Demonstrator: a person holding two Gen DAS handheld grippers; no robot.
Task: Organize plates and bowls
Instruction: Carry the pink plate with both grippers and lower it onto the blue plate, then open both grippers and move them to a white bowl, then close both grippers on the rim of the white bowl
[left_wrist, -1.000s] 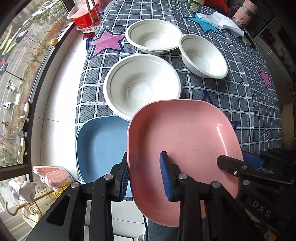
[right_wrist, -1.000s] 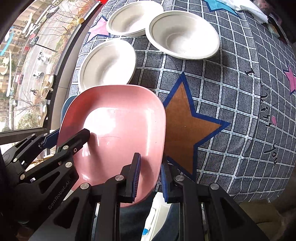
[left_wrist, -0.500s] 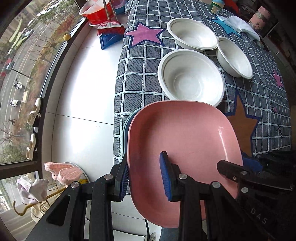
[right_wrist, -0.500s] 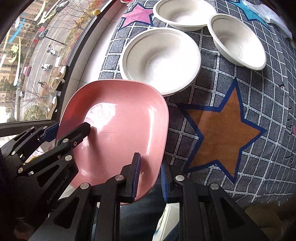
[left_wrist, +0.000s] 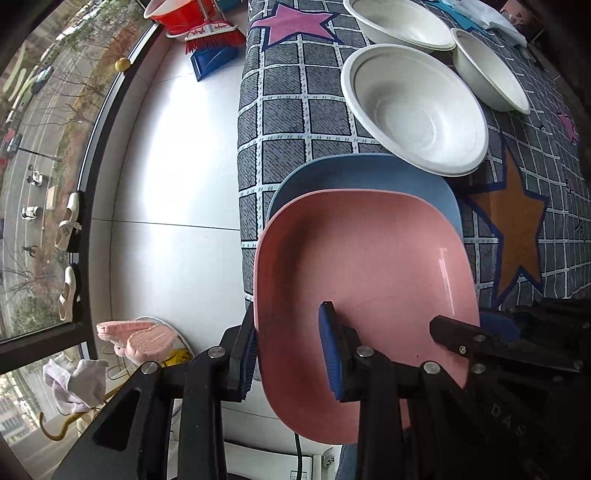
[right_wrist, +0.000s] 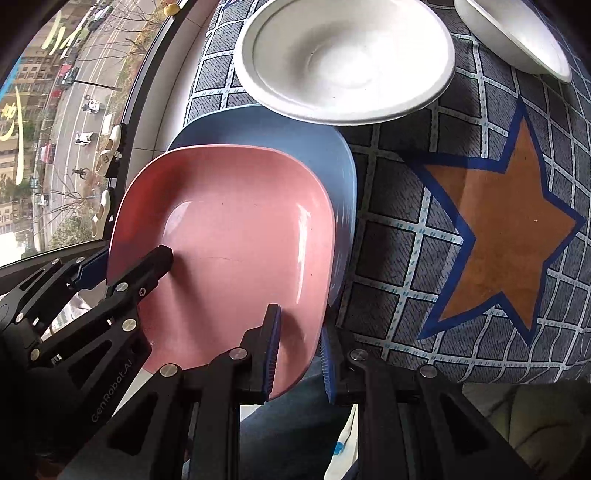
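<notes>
The pink plate (left_wrist: 362, 266) looks smooth and glossy, the white bowl (left_wrist: 413, 107) matt, the checked tablecloth (left_wrist: 295, 110) woven cloth.

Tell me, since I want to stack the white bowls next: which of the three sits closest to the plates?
The largest white bowl, whose rim meets the blue plate under the pink plate. The other two bowls lie beyond it.

- The left wrist view looked down and forward from close above the pink plate (left_wrist: 365, 280), toward the table's far end.
- The right wrist view faced likewise from the plate's right, equally near.
- Both shared the pink plate, the blue plate (right_wrist: 317, 147) and the nearest white bowl (left_wrist: 413, 107).
</notes>
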